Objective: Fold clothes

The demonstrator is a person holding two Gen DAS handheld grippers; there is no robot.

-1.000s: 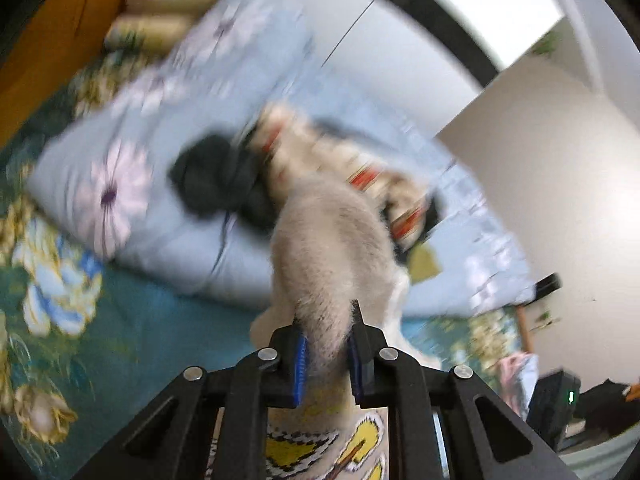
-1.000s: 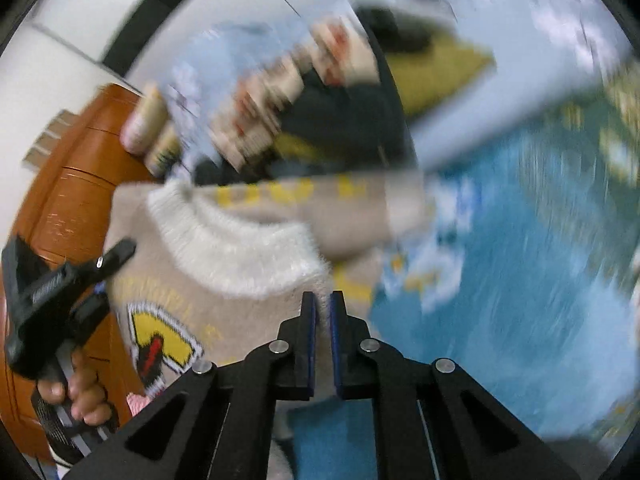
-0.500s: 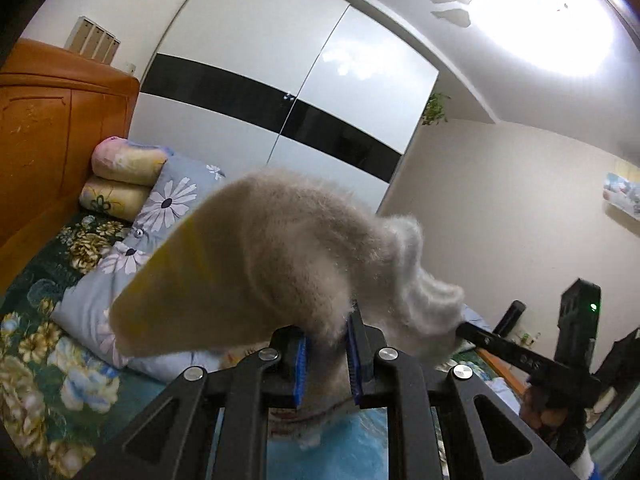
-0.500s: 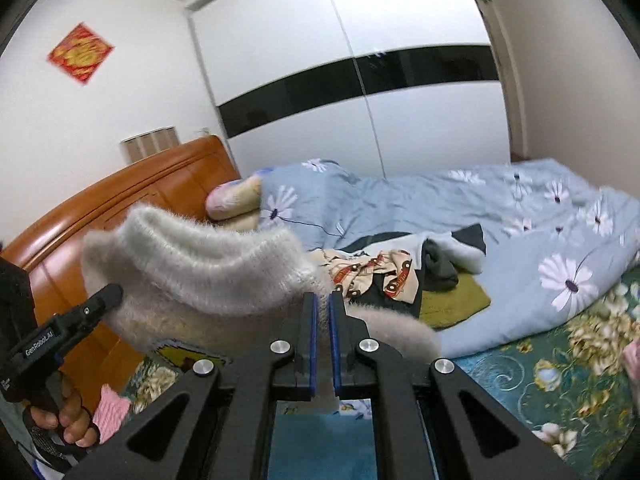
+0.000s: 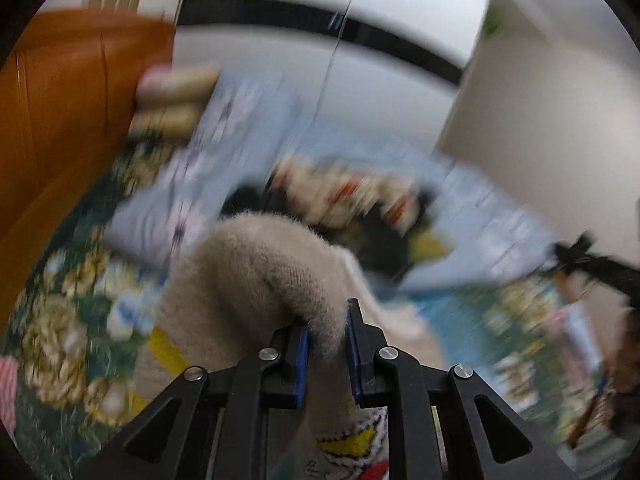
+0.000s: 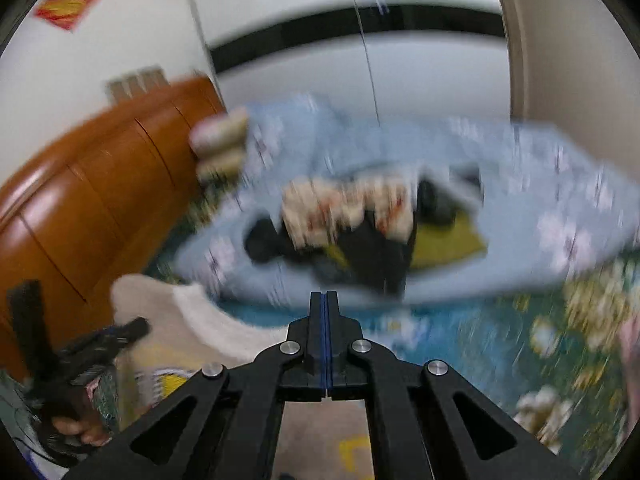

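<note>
A fuzzy beige sweater (image 5: 256, 276) with yellow patches hangs from my left gripper (image 5: 327, 320), whose jaws are shut on a thick fold of it. The same sweater (image 6: 200, 320) shows at the lower left of the right wrist view and under the gripper body. My right gripper (image 6: 325, 300) has its jaws pressed together; whether a thin edge of the sweater lies between them I cannot tell. The other gripper and the hand on it appear at the left of the right wrist view (image 6: 80, 360). Both views are blurred by motion.
A heap of other clothes (image 6: 360, 216), patterned, black and olive, lies on a light blue flowered quilt (image 6: 540, 208). The bed sheet (image 6: 480, 352) is teal with flowers. An orange wooden headboard (image 6: 80, 184) and rolled pillows (image 6: 220, 144) stand at the left. A white wardrobe fills the back.
Both grippers have swung down from pointing at the wardrobe and ceiling toward the bed. The sweater has dropped from in front of the right gripper to below and left of it.
</note>
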